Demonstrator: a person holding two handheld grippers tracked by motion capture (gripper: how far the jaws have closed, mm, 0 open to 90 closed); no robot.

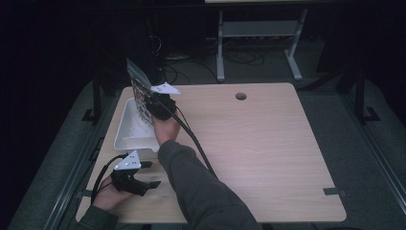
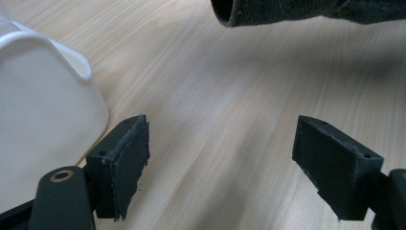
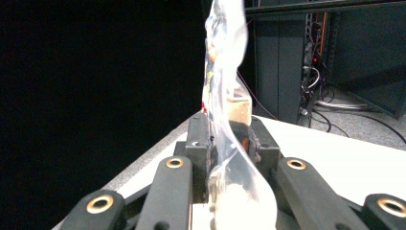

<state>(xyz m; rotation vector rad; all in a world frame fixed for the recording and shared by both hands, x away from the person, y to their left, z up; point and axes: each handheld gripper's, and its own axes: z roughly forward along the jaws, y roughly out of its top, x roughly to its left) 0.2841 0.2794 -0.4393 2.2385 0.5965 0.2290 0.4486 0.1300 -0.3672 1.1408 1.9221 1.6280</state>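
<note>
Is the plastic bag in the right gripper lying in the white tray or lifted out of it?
Lifted. The right gripper pinches the plastic bag, which stands up above the white tray; whether its bottom edge touches the tray cannot be told.

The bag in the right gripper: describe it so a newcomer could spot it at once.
Start at the wooden table and go to the white tray by its left edge. Above the tray, the right gripper pinches a thin clear plastic bag with printed markings, standing upright. Nothing else there is see-through or held in the air.

Black tongs (image 1: 154, 184), grey three-cornered plates, dark green sleeves (image 1: 201, 187).
</note>
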